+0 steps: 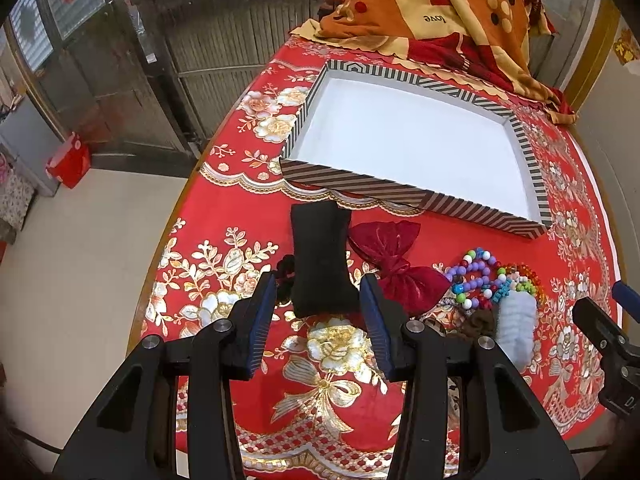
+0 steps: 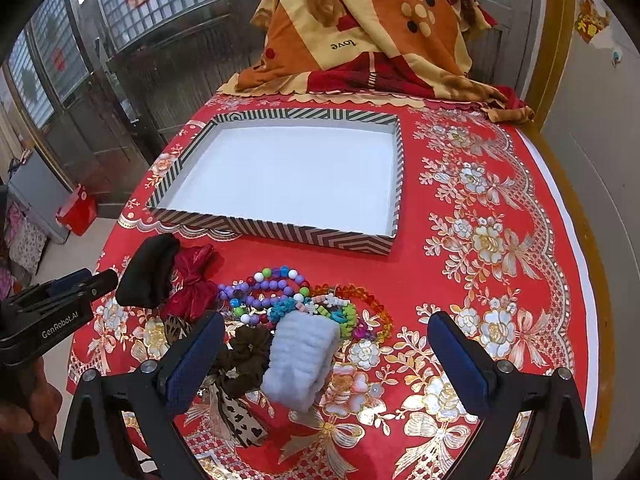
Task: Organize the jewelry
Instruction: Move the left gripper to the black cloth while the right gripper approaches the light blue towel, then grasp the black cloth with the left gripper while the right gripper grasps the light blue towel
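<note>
Left hand-held gripper (image 1: 320, 320): jaws spread, nothing pinched, its 2 pads flanking the near end of a black velvet cushion (image 1: 320, 260) on the red tabletop (image 1: 224, 208). Right hand-held gripper (image 2: 326, 354): jaws wide, empty, over a pale blue fluffy scrunchie (image 2: 300, 360). Likely handling: cushion soft, light, best gripped at its waist. Beside it: red velvet bow (image 1: 394, 268), tangled bead bracelets (image 2: 280, 292), likely slippery. Beyond: empty striped tray (image 2: 276, 236), path unobstructed; folded blanket (image 2: 360, 28) behind.

Glossy red tablecloth (image 2: 420, 280) with metallic gold flowers; shiny plastic bead bracelets (image 2: 272, 284); matt striped cardboard tray (image 2: 280, 236).
</note>
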Tool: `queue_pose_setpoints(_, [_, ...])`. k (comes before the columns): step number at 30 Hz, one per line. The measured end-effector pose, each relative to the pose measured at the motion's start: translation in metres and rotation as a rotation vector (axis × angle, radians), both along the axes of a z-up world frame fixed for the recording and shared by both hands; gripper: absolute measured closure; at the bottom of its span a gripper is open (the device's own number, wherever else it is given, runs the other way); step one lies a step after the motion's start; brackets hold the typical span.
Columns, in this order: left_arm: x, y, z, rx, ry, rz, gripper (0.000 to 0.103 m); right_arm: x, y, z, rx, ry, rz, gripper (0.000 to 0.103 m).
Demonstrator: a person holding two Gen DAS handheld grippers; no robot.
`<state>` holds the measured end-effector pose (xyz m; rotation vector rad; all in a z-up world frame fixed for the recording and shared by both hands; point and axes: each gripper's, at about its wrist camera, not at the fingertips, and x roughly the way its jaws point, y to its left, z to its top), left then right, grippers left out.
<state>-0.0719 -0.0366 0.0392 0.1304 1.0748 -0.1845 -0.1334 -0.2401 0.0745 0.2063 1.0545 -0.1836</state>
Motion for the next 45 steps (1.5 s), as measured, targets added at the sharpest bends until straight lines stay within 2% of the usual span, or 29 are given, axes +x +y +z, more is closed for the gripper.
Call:
queue_pose_setpoints(24, [0.01,0.003,-0.012,0.008,0.05,-0.005,0.06,0.002,-0.001,-0.016,0.029,0.051,-0.003,0.002])
queue_pose_setpoints(35, [0.039,0.048,-0.026,-0.099,0.139,0.079,0.06,-0.013,-0.017,-0.051,0.113,0.107,-0.05,0.002])
queue_pose_setpoints(37, [0.044,0.047,-0.031,-0.12,0.167,0.075,0.059,-0.013,-0.018,-0.058,0.135,0.119,-0.055,0.007])
queue_pose_setpoints(40, [0.05,0.042,-0.038,-0.166,0.204,0.059,0.048,-0.011,-0.017,-0.067,0.167,0.135,-0.057,0.018])
queue_pose_setpoints(44, [0.057,0.03,-0.048,-0.172,0.231,0.028,0.046,-0.003,-0.013,-0.073,0.193,0.142,-0.043,0.026])
queue_pose_setpoints(45, [0.06,0.027,-0.052,-0.166,0.243,0.023,0.046,-0.001,-0.012,-0.075,0.2,0.144,-0.042,0.032])
